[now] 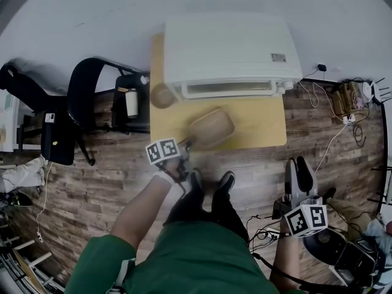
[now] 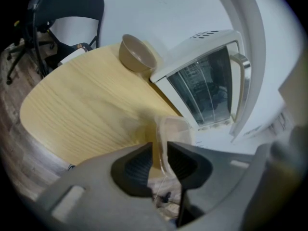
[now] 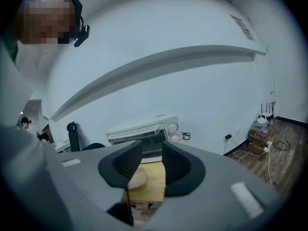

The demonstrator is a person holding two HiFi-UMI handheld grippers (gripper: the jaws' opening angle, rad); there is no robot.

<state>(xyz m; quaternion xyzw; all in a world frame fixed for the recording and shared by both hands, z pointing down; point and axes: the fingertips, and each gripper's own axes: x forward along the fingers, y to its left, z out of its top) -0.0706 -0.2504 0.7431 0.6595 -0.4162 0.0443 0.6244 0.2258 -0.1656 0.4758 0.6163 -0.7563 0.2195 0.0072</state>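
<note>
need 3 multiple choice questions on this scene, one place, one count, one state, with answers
1. Where is the small bowl? A on the table beside the white oven; B on the floor; C on a chair.
2. How many bowls show in the head view? A one; B two; C four.
3. How is the left gripper? A open, empty; B shut on the rim of the big bowl; C out of view.
1 A: it stands by the oven's end on the table. 2 B: only the small and the big bowl. 3 B: its own view shows the jaws clamped on the thin rim.
</note>
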